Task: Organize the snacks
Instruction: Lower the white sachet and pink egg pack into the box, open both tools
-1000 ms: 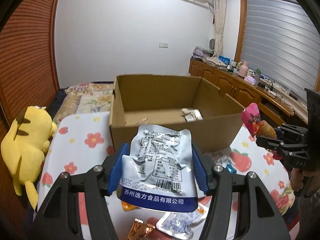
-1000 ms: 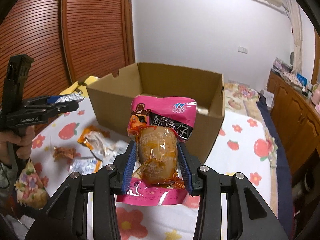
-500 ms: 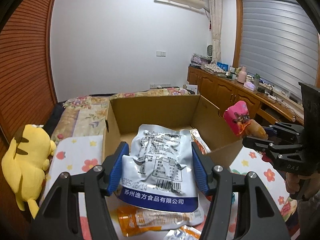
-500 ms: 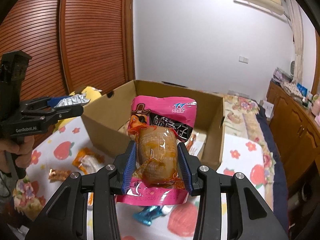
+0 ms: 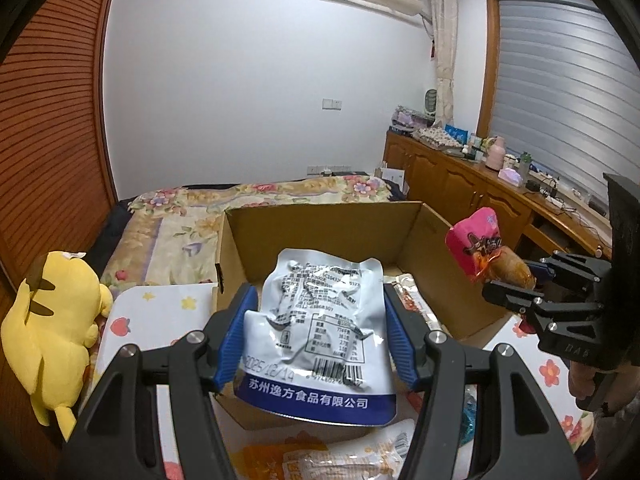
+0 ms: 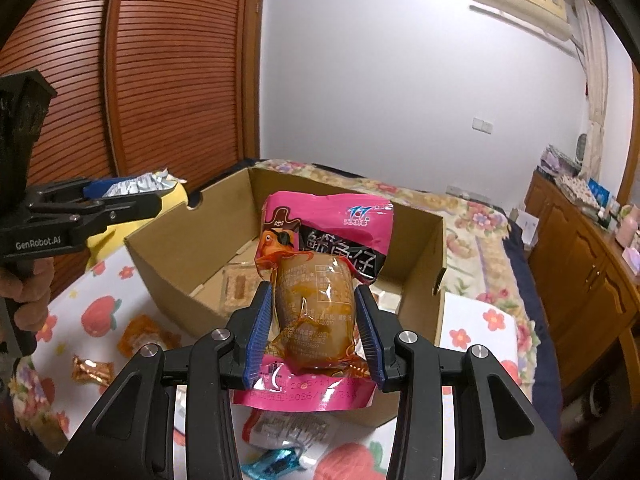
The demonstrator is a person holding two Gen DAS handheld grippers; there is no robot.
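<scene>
silver-blue pouch (image 5: 320,328), pink packet (image 6: 324,280), brown box (image 6: 420,248)

**Silver pouch held over the open box**

The left gripper (image 5: 316,332) clamps a silver pouch (image 5: 320,336) with a blue band, held above the near edge of a cardboard box (image 5: 320,224). At right, the right gripper (image 5: 516,280) pinches a pink snack pack (image 5: 480,244) over the box's right wall. A yellow plush toy (image 5: 52,328) lies at left. An orange packet (image 5: 340,460) lies below on the flowered sheet (image 5: 160,312).

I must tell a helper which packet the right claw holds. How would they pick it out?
Find the open brown cardboard box on the fruit-print sheet. In front of it, the right claw grips a pink plastic pouch with a clear window showing brown food, unlike the silver-and-blue pouch.
</scene>
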